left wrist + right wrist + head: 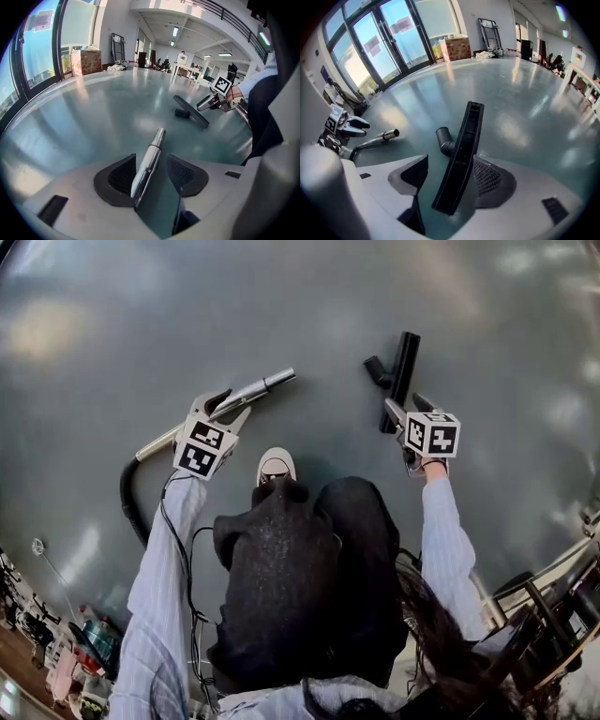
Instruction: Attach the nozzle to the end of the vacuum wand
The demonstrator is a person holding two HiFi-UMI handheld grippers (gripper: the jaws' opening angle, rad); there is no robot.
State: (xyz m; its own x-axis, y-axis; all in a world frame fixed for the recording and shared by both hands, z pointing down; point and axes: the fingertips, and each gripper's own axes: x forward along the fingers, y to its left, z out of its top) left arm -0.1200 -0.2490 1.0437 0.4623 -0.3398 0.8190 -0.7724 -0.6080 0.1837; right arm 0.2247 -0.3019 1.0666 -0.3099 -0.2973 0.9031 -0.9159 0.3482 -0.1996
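On the grey floor (309,315) lies the silver vacuum wand (253,390), with its open end toward the upper right. My left gripper (232,407) is down over its middle. In the left gripper view the wand (158,138) runs between the open jaws of my left gripper (151,161), close to the left pad, with a gap to the right one. To the right lies the black floor nozzle (401,376). My right gripper (405,407) straddles its near end. In the right gripper view the nozzle (466,140) sits between the open jaws of that gripper (450,164), its neck pointing left.
A black hose (131,502) curves from the wand's rear end toward the person. A white shoe (276,465) stands between the two grippers. Metal-framed furniture (544,606) is at the lower right, clutter (56,643) at the lower left. A cardboard box (454,48) and glass doors (384,51) stand far off.
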